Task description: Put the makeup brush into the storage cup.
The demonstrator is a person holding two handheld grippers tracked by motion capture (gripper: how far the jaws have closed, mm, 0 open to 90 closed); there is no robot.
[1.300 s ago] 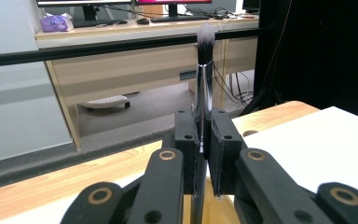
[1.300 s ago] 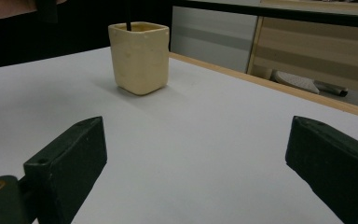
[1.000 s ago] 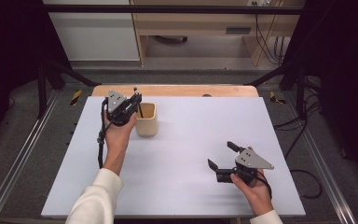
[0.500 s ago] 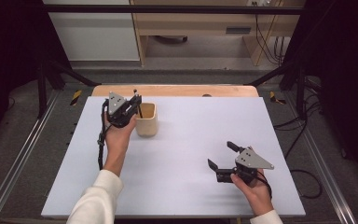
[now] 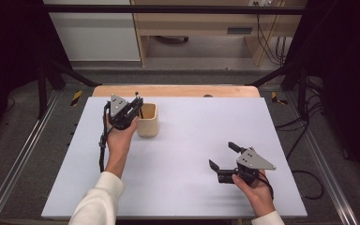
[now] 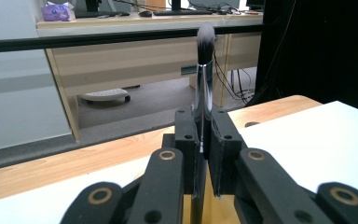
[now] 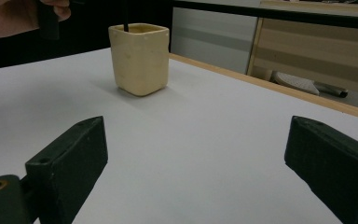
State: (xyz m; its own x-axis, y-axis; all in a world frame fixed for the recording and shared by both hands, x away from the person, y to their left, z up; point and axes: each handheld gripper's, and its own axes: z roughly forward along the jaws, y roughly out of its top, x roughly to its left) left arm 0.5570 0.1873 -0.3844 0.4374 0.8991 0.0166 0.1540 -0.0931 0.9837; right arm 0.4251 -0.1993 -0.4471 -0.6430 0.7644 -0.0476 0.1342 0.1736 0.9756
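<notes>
Brush-placing work looks to be at the lowering step: the left gripper point(image 5: 138, 104) pinches a makeup brush point(image 6: 204, 84) by its handle, bristles up, with the lower end of the handle inside the cream cup point(image 5: 148, 120). The cup stands on the white worktop point(image 5: 192, 140), and the left gripper sits at the cup's near-left rim. Well off from the cup, toward the worktop's near right corner, the right gripper point(image 5: 222, 159) lies low with its jaws spread and nothing between them. The next move likely calls for easing the handle down to the cup's floor, then spreading the jaws and lifting clear without tipping the cup.
</notes>
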